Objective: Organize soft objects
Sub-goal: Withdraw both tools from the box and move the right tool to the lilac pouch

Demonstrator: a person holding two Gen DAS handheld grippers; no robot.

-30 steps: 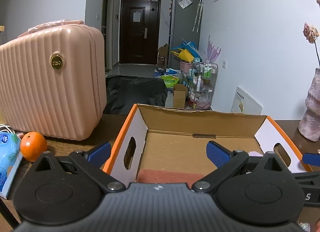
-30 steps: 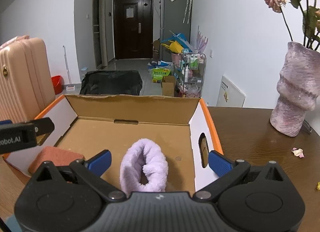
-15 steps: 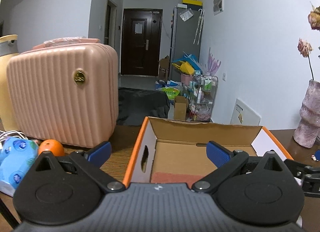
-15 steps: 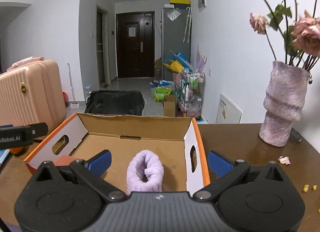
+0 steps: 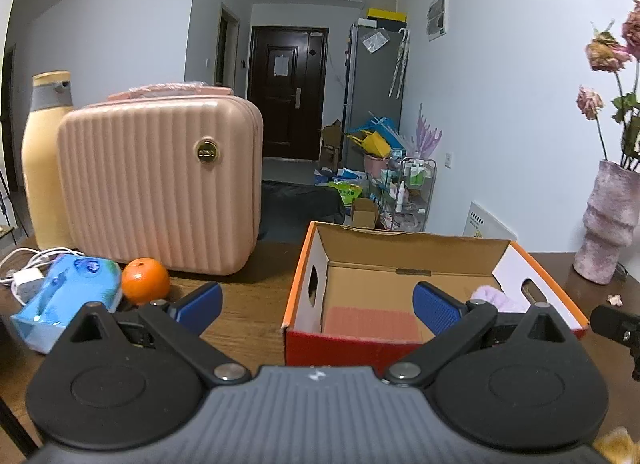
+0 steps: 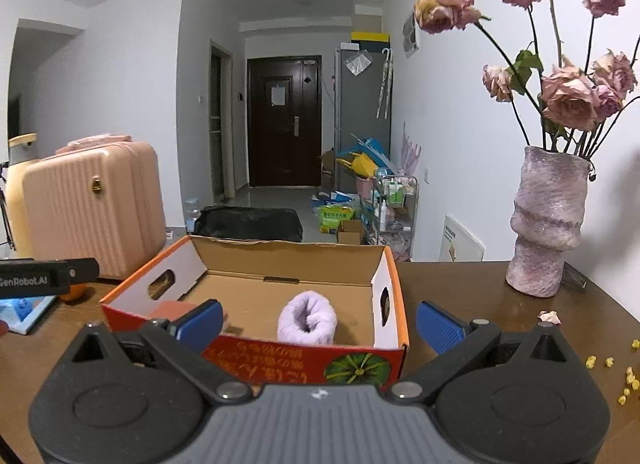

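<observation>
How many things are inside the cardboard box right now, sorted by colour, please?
Purple: 1, the rolled fluffy towel
Reddish pink: 1, the flat sponge
Total: 2 in the cardboard box

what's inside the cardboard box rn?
Cardboard box holds a rolled purple towel and a reddish sponge pad. Near-wall floor is hidden behind the front panel.
</observation>
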